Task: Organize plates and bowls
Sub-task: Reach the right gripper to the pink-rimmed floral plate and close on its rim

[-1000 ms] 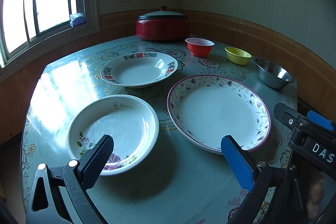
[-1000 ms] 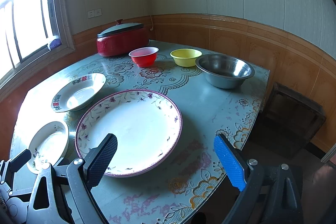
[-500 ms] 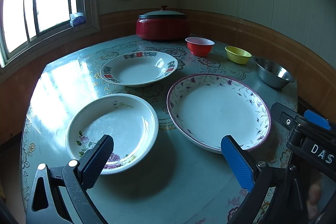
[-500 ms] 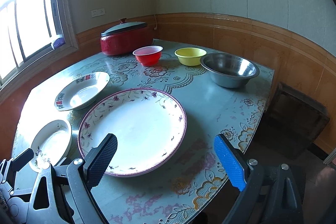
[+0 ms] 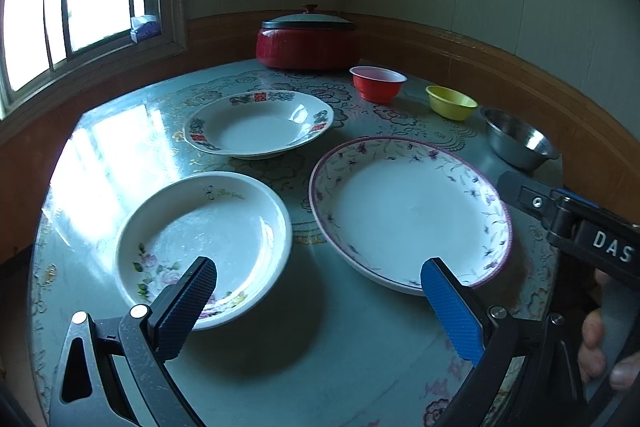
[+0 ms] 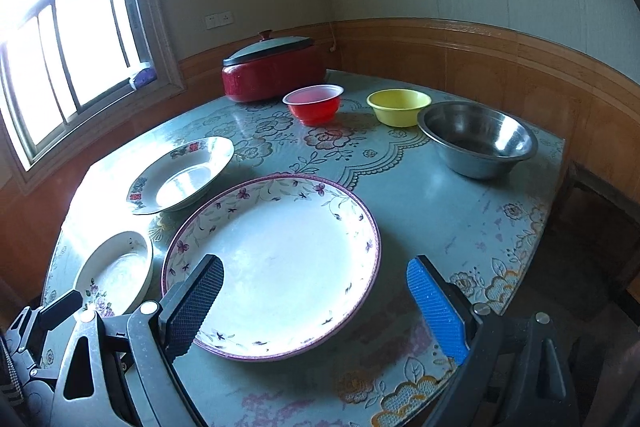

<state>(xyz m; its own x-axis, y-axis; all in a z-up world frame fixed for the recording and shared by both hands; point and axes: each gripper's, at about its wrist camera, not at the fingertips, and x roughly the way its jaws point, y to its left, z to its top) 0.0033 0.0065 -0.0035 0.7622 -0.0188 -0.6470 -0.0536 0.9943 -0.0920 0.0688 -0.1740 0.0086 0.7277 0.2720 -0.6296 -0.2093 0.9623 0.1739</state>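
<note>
Left wrist view: the left gripper [image 5: 318, 281] hangs over the surface [image 5: 320, 359], jaws spread wide, nothing between them. At eleven o'clock sits the rose-printed plate [image 5: 204, 247], the purple-rimmed plate [image 5: 408, 211] at one o'clock, apart from it. At twelve, the red-patterned plate [image 5: 260, 123]; beyond, a red pot [image 5: 307, 43], red bowl [image 5: 378, 83], yellow bowl [image 5: 451, 102], steel bowl [image 5: 518, 143]. The right gripper's body [image 5: 576, 227] crowds three o'clock.

Right wrist view: the right gripper [image 6: 314, 285] has jaws spread, empty, over the purple-rimmed plate [image 6: 272, 263]. Steel bowl [image 6: 476, 139] at one o'clock, rose-printed plate [image 6: 116, 275] at nine.
</note>
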